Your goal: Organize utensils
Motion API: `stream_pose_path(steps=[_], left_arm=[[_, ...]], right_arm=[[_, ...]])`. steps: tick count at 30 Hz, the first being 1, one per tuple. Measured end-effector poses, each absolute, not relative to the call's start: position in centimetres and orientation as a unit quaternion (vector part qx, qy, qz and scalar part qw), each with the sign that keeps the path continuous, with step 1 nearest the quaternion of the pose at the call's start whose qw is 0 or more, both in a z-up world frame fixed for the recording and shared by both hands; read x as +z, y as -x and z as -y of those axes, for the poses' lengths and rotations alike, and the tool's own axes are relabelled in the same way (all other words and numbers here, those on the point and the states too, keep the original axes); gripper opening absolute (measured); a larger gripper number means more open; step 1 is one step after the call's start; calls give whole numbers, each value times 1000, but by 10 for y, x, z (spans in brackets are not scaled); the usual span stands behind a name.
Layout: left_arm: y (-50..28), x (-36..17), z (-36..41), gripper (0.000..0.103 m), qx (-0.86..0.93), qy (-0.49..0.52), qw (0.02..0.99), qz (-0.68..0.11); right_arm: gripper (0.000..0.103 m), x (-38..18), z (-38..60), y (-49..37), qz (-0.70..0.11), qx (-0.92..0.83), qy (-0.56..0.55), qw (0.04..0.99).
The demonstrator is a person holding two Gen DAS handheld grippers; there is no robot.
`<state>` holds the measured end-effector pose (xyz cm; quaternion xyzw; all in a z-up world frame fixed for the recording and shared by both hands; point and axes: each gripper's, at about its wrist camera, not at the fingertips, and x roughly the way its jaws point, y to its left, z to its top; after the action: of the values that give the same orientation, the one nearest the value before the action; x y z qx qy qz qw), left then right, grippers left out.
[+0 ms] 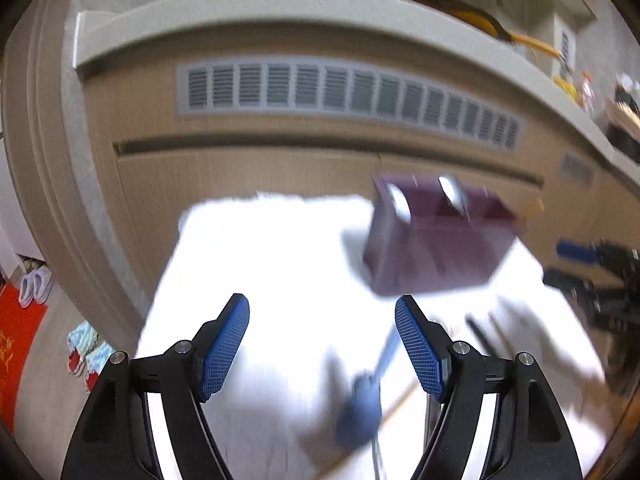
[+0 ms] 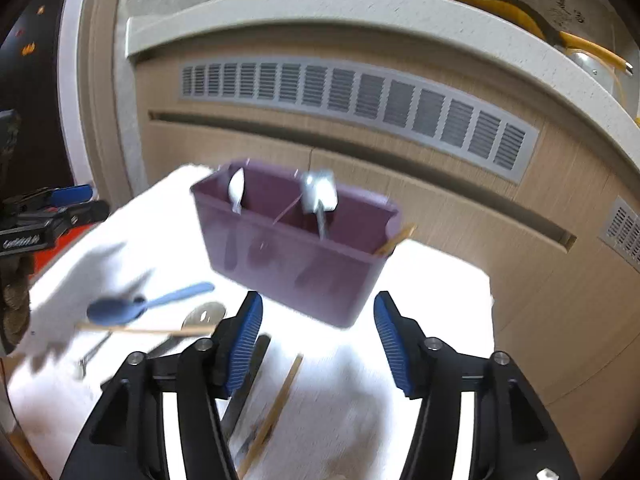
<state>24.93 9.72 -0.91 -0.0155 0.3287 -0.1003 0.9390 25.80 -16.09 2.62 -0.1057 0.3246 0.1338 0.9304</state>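
A purple utensil holder (image 2: 296, 244) stands on a white cloth (image 2: 420, 280); it also shows in the left wrist view (image 1: 436, 240). In it stand a white spoon (image 2: 236, 192), a metal spatula-like utensil (image 2: 319, 194) and a wooden chopstick (image 2: 394, 242). On the cloth lie a blue spoon (image 2: 140, 306), also in the left wrist view (image 1: 368, 384), a metal spoon (image 2: 202, 316), wooden chopsticks (image 2: 276, 408) and a dark utensil (image 2: 248, 384). My left gripper (image 1: 322, 340) is open and empty above the cloth. My right gripper (image 2: 318, 340) is open and empty, just in front of the holder.
A wooden cabinet with a grey vent grille (image 2: 360, 96) rises behind the table under a pale countertop (image 2: 360, 0). The other gripper shows at the left edge of the right wrist view (image 2: 44, 212). Slippers (image 1: 86, 348) lie on the floor at left.
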Motion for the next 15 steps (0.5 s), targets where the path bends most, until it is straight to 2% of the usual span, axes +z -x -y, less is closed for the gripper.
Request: stream_pose_path(steps=[6,12,13,14,15], left_arm=[[-227,-42,-57,76,-179,-61,903,-387],[-232,-40,-16,74,-239,-52,892,-381],[-236,-39,-9,70,-249,-53,889,-382],[-242,-39,0,60,-260,-59,884,-384],[-248,-39,7,54,-262,-68,881,-387]], right_arm=[[81,3,148,-237,-344,138,132,919],[92,-4,148,-219,-327,116,141,927],[92,-5,149,-218,-330,118,137,927],[92,-6,151,-216,-333,120,133,926],[92,-7,153,-214,-335,120,127,926]])
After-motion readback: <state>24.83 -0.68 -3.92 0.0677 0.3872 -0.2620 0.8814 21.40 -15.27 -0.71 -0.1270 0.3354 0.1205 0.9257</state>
